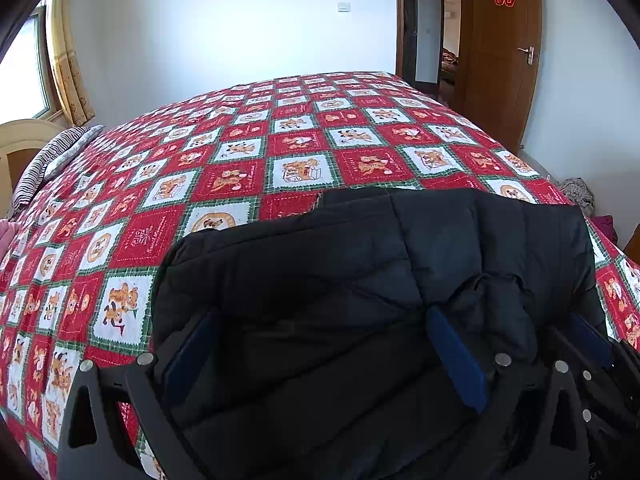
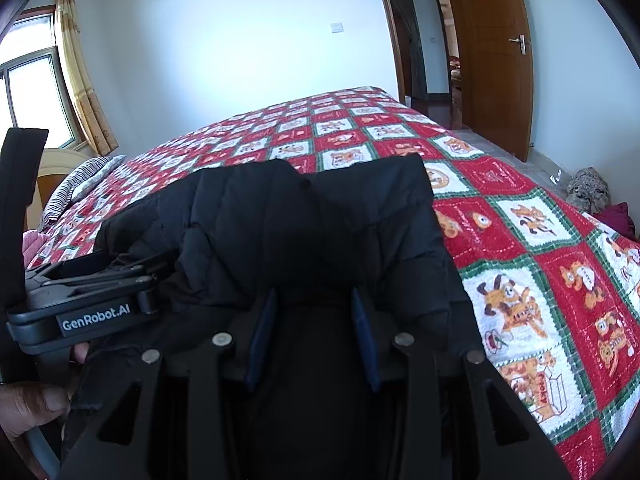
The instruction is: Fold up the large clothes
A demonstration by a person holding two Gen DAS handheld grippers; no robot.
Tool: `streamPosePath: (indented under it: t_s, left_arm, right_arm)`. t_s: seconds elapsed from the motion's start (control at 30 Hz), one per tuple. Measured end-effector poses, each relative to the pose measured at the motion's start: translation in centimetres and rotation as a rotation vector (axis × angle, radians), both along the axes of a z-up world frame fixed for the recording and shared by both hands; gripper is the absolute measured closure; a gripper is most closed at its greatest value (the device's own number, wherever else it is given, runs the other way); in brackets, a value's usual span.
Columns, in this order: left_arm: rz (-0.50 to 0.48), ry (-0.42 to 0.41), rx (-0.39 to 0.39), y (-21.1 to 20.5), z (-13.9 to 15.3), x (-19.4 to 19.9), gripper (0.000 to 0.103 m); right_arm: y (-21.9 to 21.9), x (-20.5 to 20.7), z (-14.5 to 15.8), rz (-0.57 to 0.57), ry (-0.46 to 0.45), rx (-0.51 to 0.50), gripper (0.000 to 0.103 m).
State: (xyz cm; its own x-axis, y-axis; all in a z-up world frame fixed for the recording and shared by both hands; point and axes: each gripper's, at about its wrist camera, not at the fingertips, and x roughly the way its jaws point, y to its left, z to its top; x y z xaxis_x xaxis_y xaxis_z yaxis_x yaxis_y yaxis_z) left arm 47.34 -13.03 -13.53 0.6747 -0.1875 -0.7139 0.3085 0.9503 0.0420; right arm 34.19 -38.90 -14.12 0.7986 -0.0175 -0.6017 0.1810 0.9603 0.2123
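A black quilted jacket lies bunched at the near edge of a bed covered by a red, white and green checked quilt. My left gripper stands open, its blue pads wide apart with flat jacket fabric between them. My right gripper is shut on a thick fold of the jacket, which drapes over its blue pads. The two grippers sit side by side: the right one shows in the left wrist view, and the left one in the right wrist view. A person's hand holds the left gripper.
A striped pillow lies by the headboard at the left. An open wooden door stands at the far right. A pile of clothes lies on the floor to the right of the bed. The curtained window is at the left.
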Motion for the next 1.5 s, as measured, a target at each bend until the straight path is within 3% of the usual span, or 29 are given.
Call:
streamPosePath:
  t_s: [0.6,0.63,0.67,0.73,0.87,1.0,1.1,1.2,1.3,1.43,1.5]
  left_arm:
    - [0.004,-0.009,0.003,0.0,0.0,-0.2,0.001]
    - [0.000,-0.010,0.001,0.0,-0.1,-0.2,0.001]
    - [-0.005,-0.010,-0.002,0.1,0.0,-0.2,0.001]
    - [-0.009,-0.016,-0.004,0.0,0.1,-0.3,0.001]
    - [-0.013,-0.044,0.028,-0.6,0.3,-0.8,0.001]
    - [-0.022,-0.052,0.023,-0.4,0.5,-1.2,0.001]
    - [-0.040,-0.021,-0.024,0.7,0.8,-1.2,0.001]
    - [-0.081,0.023,-0.136,3.8,1.4,-2.6,0.001]
    - [-0.081,0.042,-0.260,8.4,1.7,-4.5,0.001]
    - [-0.048,0.194,-0.511,13.7,-0.7,-4.6,0.001]
    - [-0.061,0.270,-0.586,13.8,-2.2,-4.4,0.001]
  right_arm:
    - [-0.4,0.2,0.3,0.028,0.017,0.017,0.061]
    - [-0.6,0.2,0.7,0.051,0.032,0.031,0.054]
    - [-1.0,0.0,1.6,0.079,0.061,0.046,0.028]
    - [-2.0,-1.1,3.2,0.076,0.059,0.065,0.000]
    - [-4.1,-2.0,6.5,-0.025,0.015,-0.008,0.000]
    - [-4.9,1.0,4.5,0.004,0.149,-0.011,0.000]
    - [-5.3,2.4,1.5,0.048,0.241,0.028,0.000]
    - [-6.9,2.1,0.0,0.097,0.231,0.170,0.000]
    - [-7.6,1.9,-0.8,0.121,0.218,0.215,0.000]
    - [-9.0,2.2,-2.4,0.165,0.239,0.381,0.000]
    - [-9.4,2.2,-2.8,0.187,0.239,0.432,0.000]
